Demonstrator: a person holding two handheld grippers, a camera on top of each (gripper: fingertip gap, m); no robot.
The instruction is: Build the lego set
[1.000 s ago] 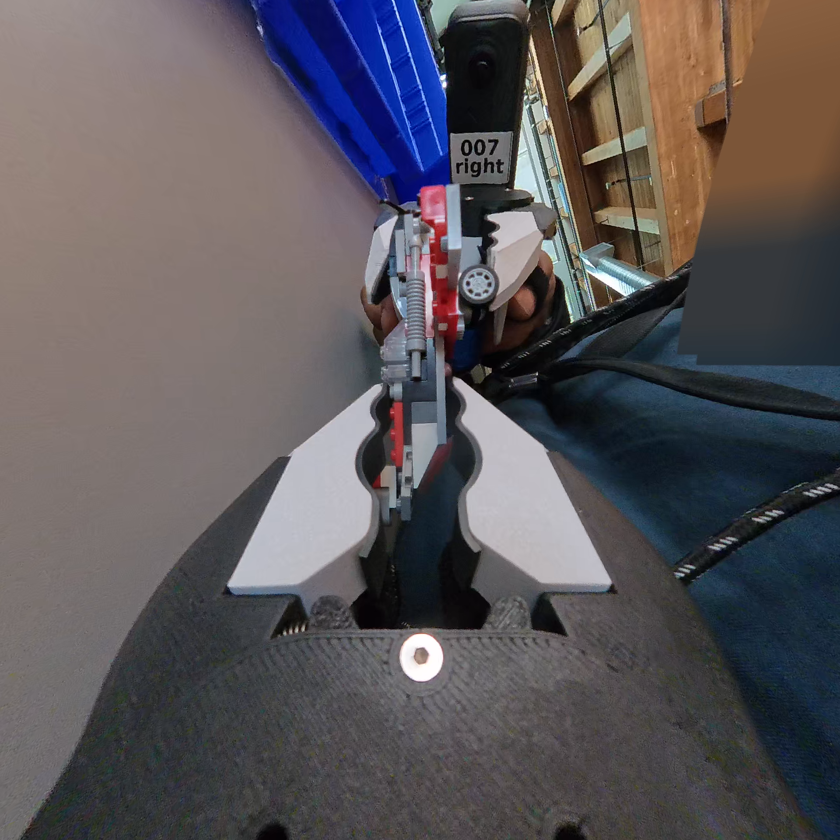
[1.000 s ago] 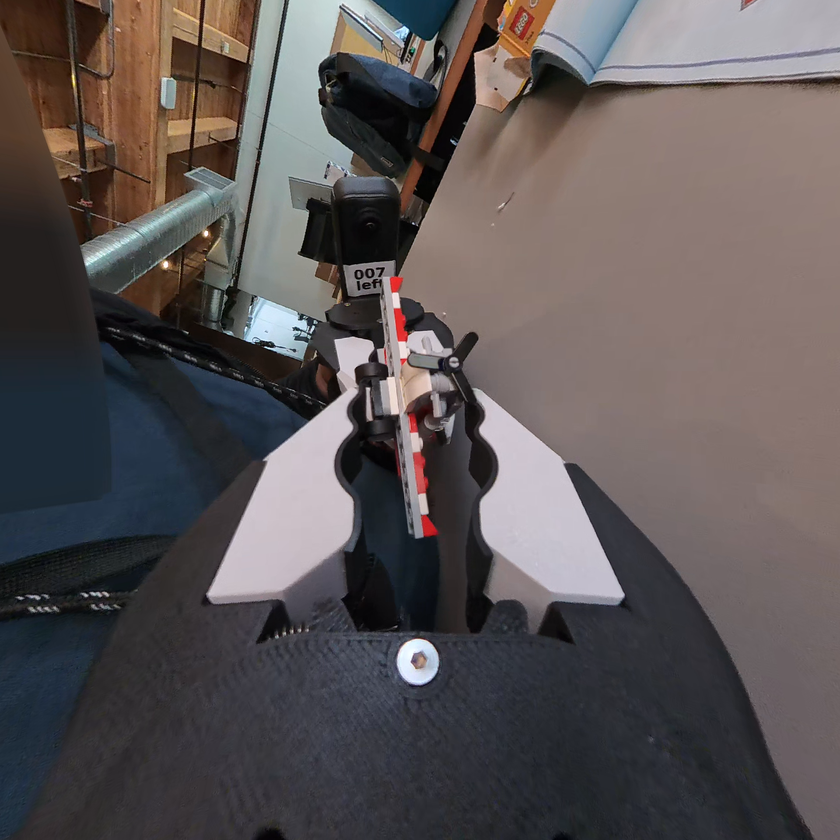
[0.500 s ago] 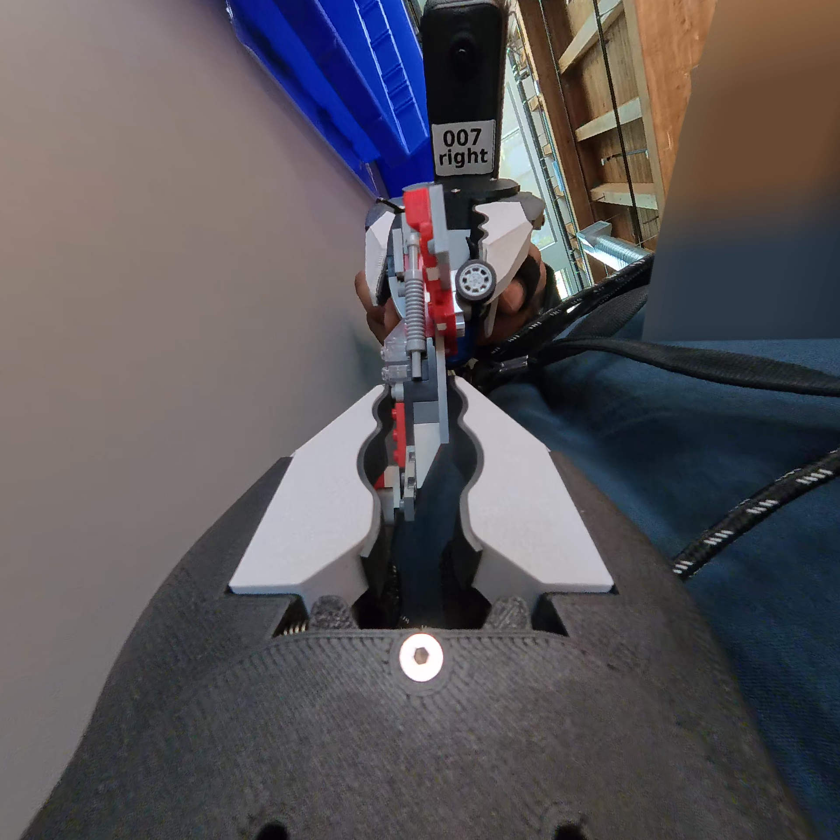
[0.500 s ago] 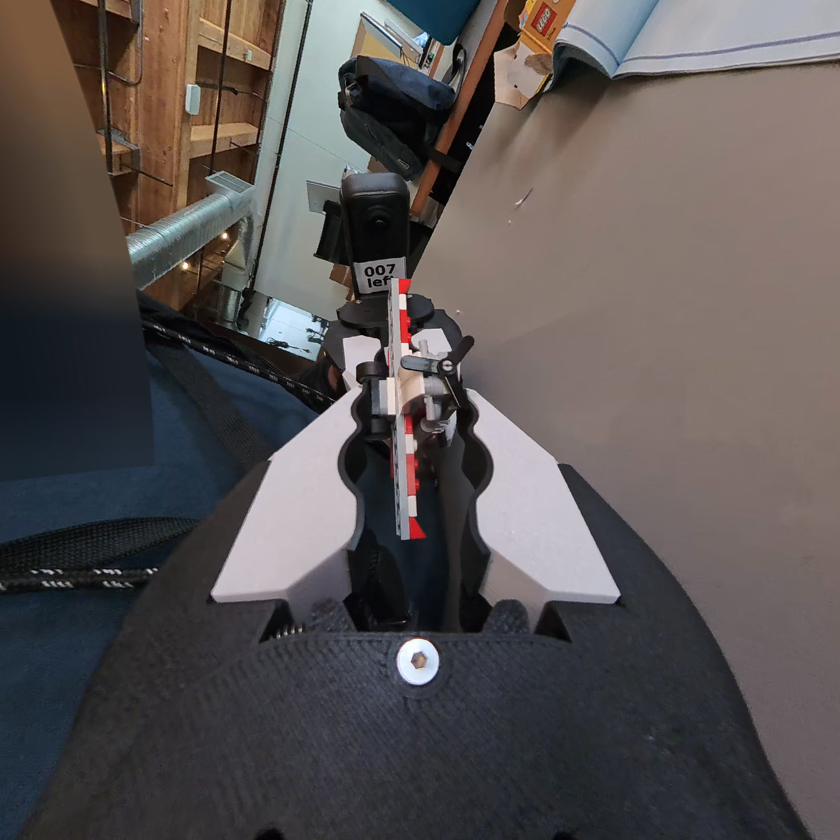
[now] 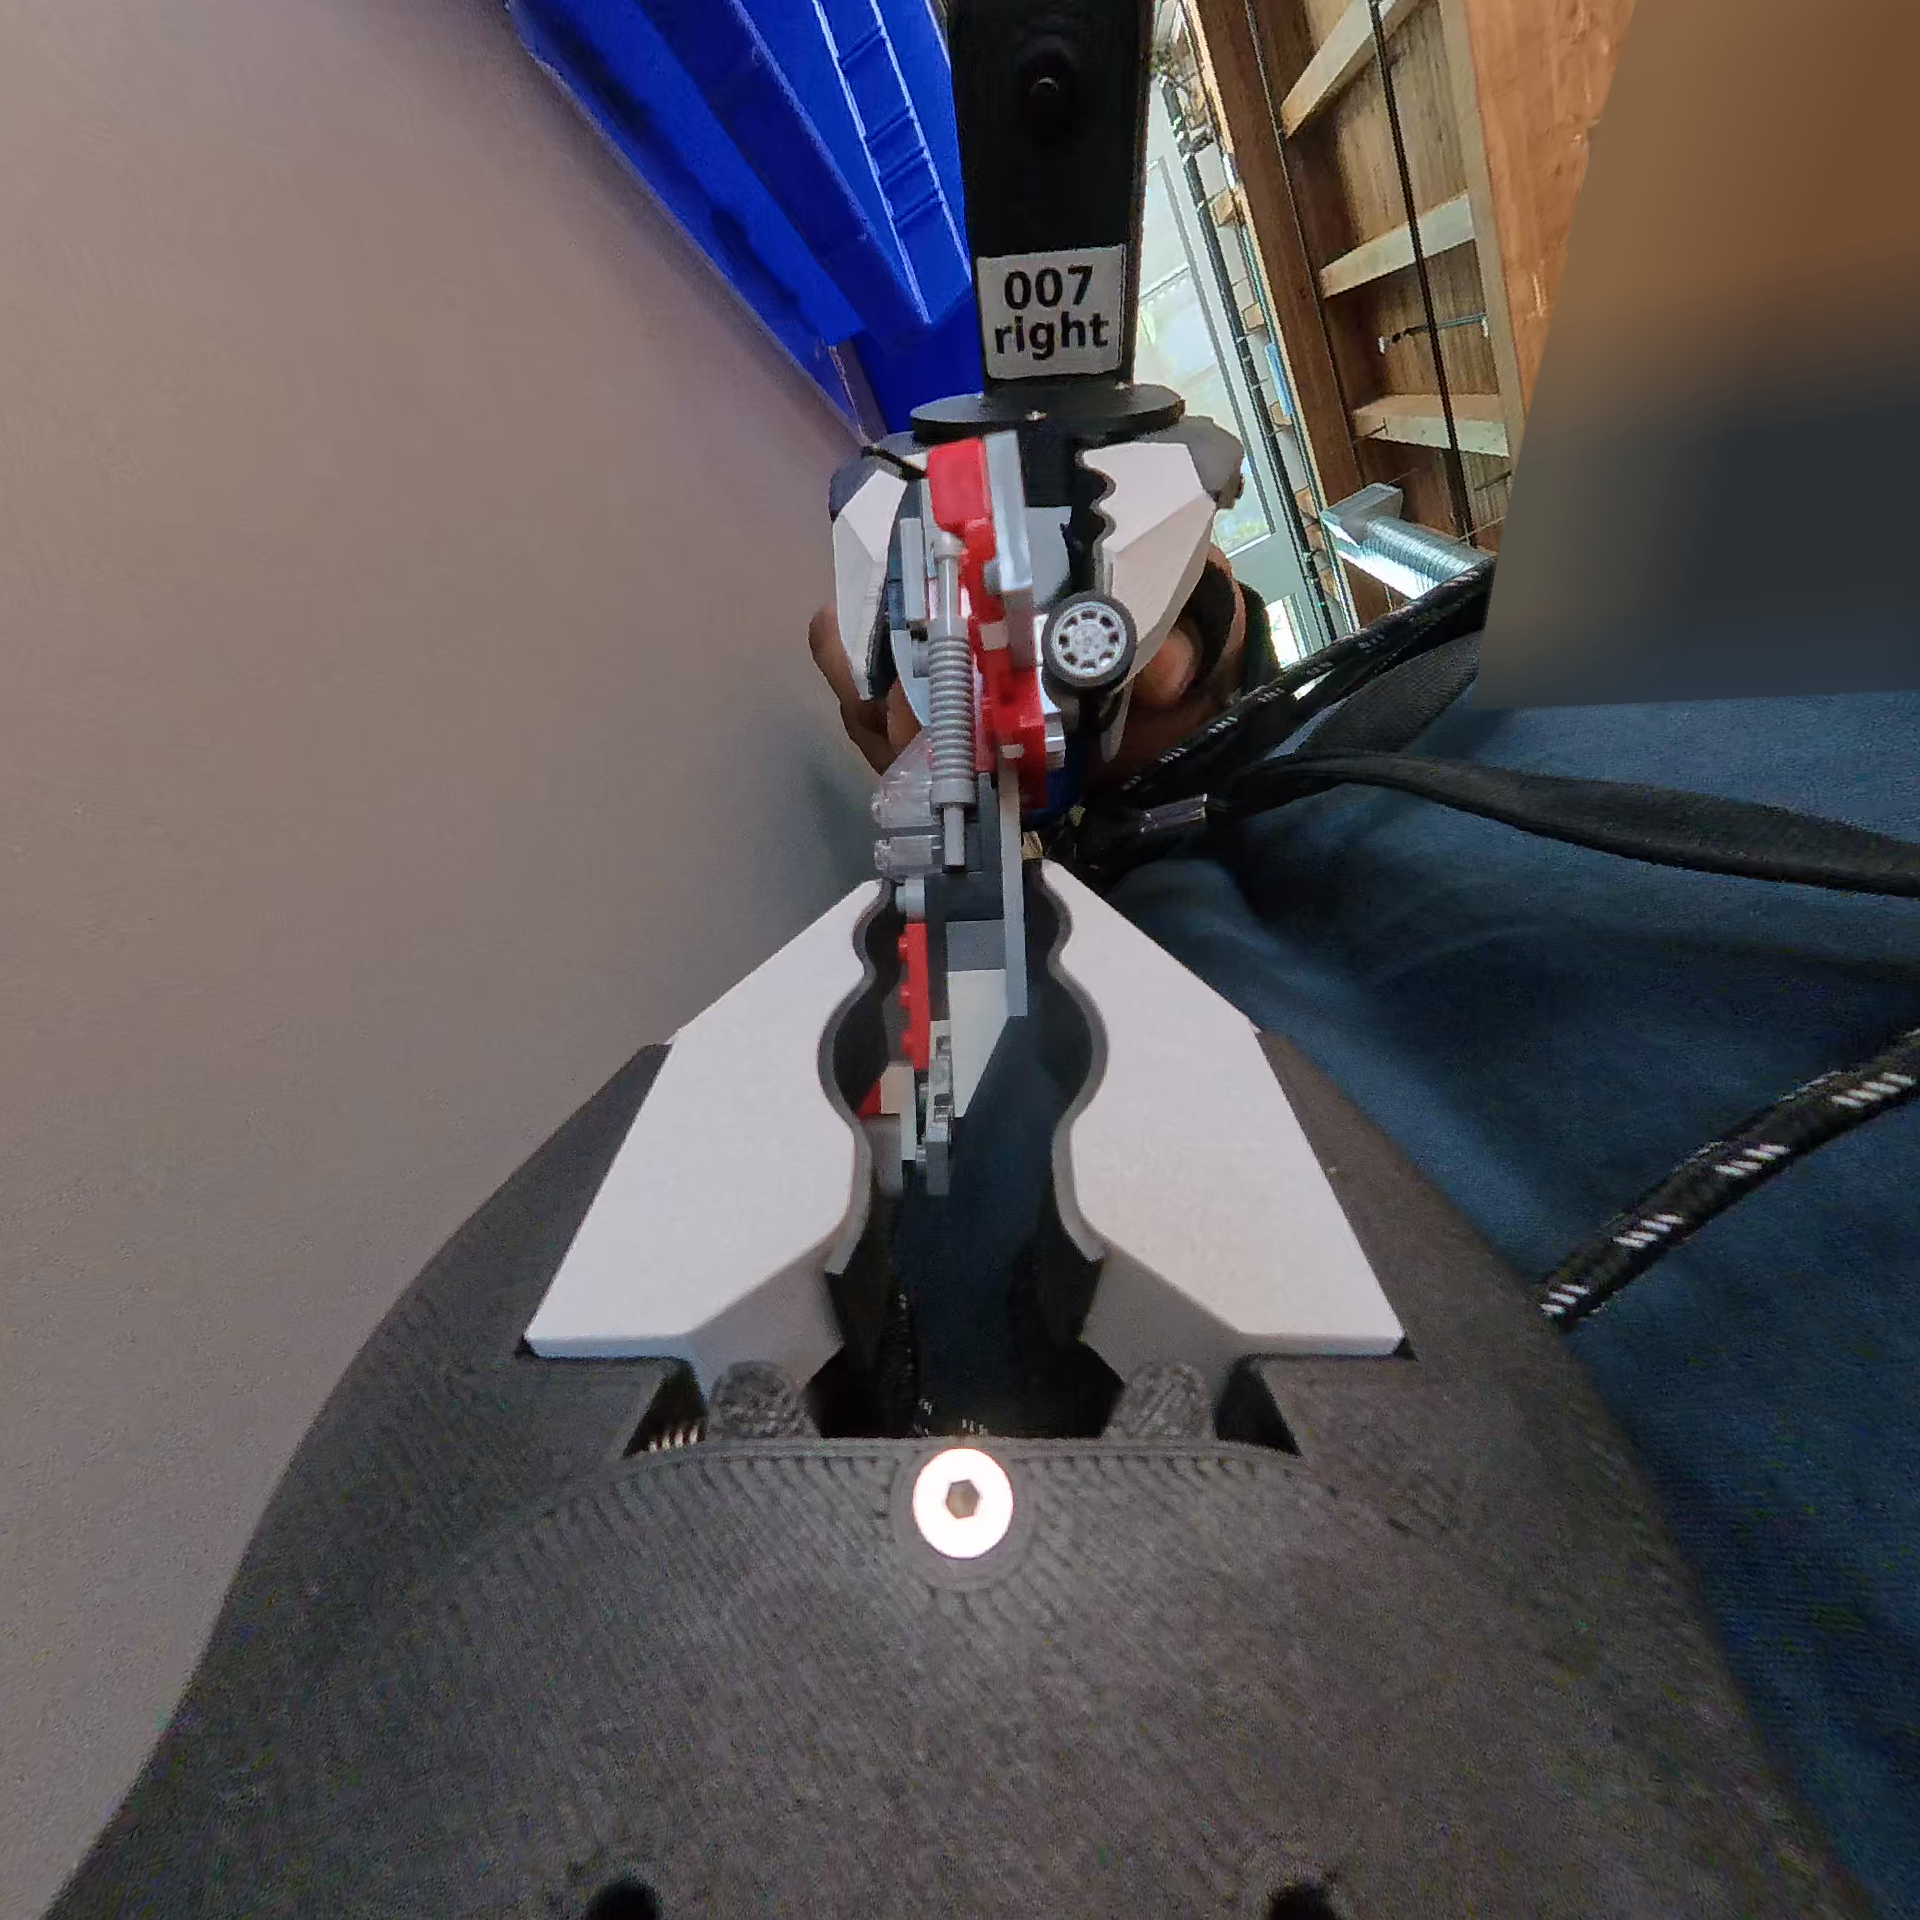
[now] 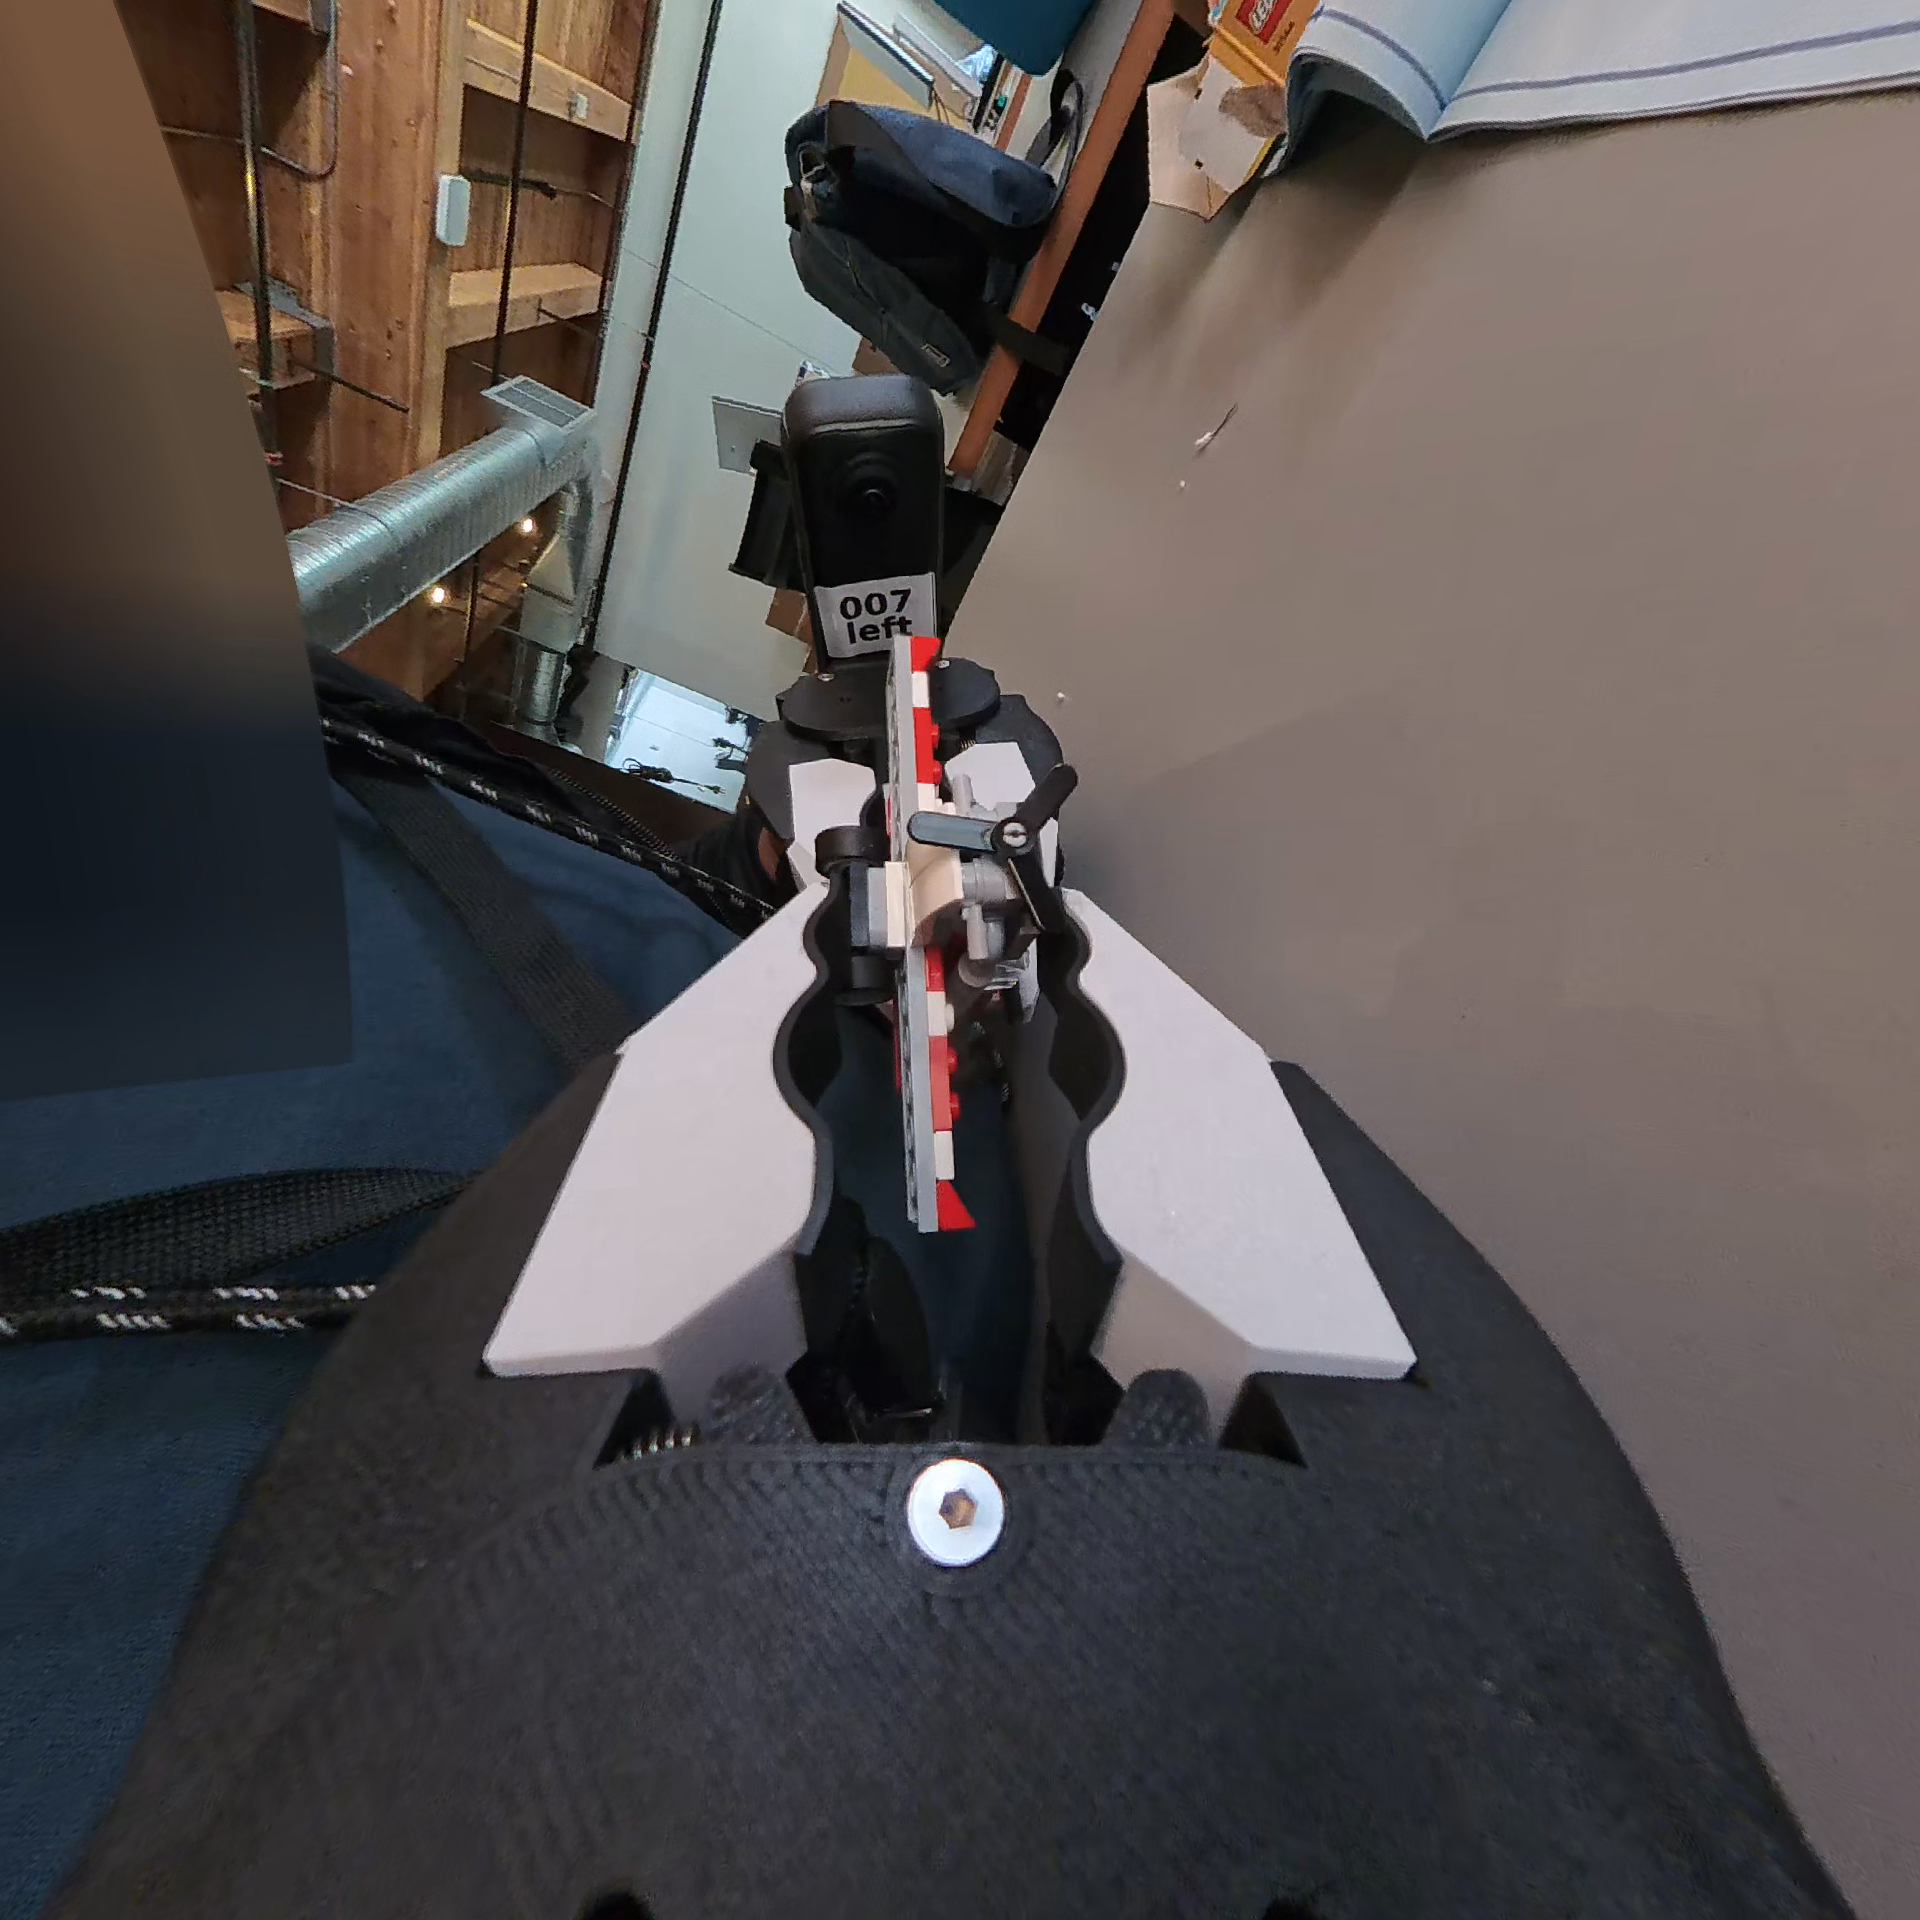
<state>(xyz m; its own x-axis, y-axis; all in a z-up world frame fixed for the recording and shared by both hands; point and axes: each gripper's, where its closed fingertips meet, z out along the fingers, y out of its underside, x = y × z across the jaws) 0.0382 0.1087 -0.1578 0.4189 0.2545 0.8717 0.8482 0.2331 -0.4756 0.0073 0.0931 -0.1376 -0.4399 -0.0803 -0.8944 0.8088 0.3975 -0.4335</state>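
A red, white and grey lego model is held in the air between my two grippers, which face each other. My left gripper is shut on its grey and red tail end. My right gripper is shut on the other end, where a black propeller and a grey wheel sit. A long grey and red plate of the lego model runs back between the right fingers. The right gripper shows far off in the left wrist view, and the left gripper in the right wrist view.
A grey table lies to one side, with blue bins at its far edge and an open booklet. The person's blue clothing and black straps are close by. A dark backpack hangs behind. Less than 4 cm separates the two grippers' tips.
Both grippers have shifted and tilted a little together, so the background has slid. Both grips on the lego model stay the same.
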